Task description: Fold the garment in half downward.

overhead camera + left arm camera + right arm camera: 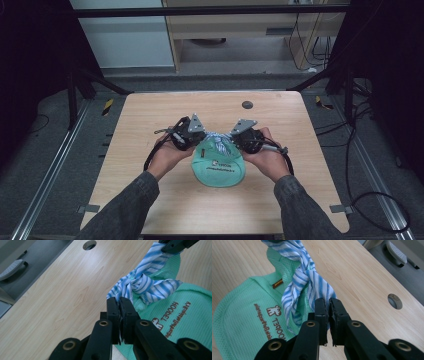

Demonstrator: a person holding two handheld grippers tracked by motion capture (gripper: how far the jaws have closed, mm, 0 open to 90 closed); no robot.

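Note:
A mint-green waffle-cloth bag (220,170) with brown printed lettering lies on the wooden table (150,140). At its mouth, blue-and-white striped ties (217,137) are wound into a knot (137,282). My left gripper (202,139) is at the knot's left, and in the left gripper view its jaws (119,302) are shut on one striped end. My right gripper (231,140) is at the knot's right. Its jaws (329,302) pinch the other striped tie (312,280), with the green bag (244,315) to their left. The right gripper (175,246) also holds the far end in the left gripper view.
A round cable hole (247,105) sits in the tabletop behind the grippers. Bare wood surrounds the bag on all sides. Black frame posts and cables (370,200) stand on the grey floor around the table.

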